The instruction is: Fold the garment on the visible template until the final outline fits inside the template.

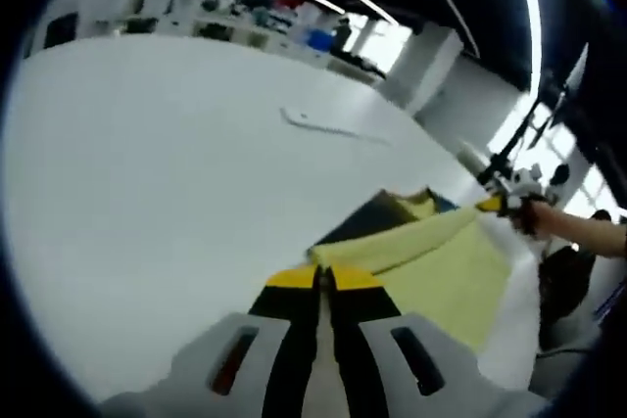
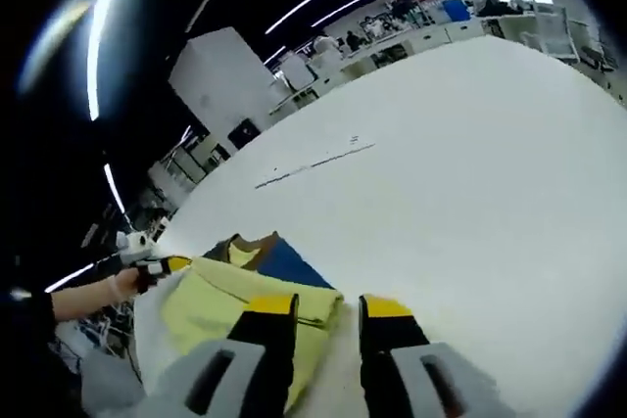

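A pale yellow garment [image 1: 446,266] lies folded over a dark blue template [image 1: 364,214] on the white table [image 1: 147,193]. In the left gripper view my left gripper [image 1: 323,278] has its jaws pressed together on the garment's near edge. A raised fold runs from there to my right gripper [image 1: 502,205], held by a hand at the right. In the right gripper view my right gripper [image 2: 328,306] stands open, jaws apart, with the garment [image 2: 211,315] lying against its left finger [image 2: 269,304]. The template [image 2: 290,263] shows behind, and my left gripper [image 2: 162,264] is at the garment's far corner.
A thin white strip [image 1: 318,124] lies on the table beyond the garment, also seen as a line [image 2: 313,165] in the right gripper view. Shelves with clutter [image 1: 245,17] stand behind the table's far edge. A wide stretch of white table [image 2: 490,173] extends beyond the template.
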The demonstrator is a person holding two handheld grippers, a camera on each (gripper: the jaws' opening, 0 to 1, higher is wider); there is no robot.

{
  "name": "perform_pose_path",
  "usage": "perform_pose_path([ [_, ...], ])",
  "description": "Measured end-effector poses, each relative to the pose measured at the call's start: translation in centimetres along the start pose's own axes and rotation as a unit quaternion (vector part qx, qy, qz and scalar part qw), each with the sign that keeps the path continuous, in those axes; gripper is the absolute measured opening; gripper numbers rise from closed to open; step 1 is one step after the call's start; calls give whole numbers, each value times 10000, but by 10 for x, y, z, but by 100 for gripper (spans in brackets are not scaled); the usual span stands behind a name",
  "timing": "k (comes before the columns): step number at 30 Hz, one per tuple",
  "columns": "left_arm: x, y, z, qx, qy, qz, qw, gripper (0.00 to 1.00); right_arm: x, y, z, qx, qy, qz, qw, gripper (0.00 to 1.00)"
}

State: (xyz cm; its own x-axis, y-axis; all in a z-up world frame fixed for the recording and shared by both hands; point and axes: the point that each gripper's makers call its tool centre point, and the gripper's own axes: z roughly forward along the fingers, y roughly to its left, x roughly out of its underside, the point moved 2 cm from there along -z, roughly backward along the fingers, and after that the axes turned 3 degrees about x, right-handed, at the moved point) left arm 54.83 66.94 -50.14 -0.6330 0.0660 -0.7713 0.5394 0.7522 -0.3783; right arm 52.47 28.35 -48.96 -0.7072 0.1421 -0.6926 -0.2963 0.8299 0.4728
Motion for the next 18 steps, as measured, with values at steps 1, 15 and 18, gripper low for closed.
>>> perform_pose_path([
  [1, -1, 0, -3, -19, 46, 156, 9999, 5, -3, 1, -3, 4, -66, -382, 9992, 28],
  [15, -11, -15, -14, -19, 760, 3295, 9411, 32, 2, 5, -12, 267, 439, -3470, 9365, 50],
  [18, -12, -16, -11, -75, 936, 3929, 9148, 29, 1, 8, -10, 246, 453, -3971, 9163, 48],
])
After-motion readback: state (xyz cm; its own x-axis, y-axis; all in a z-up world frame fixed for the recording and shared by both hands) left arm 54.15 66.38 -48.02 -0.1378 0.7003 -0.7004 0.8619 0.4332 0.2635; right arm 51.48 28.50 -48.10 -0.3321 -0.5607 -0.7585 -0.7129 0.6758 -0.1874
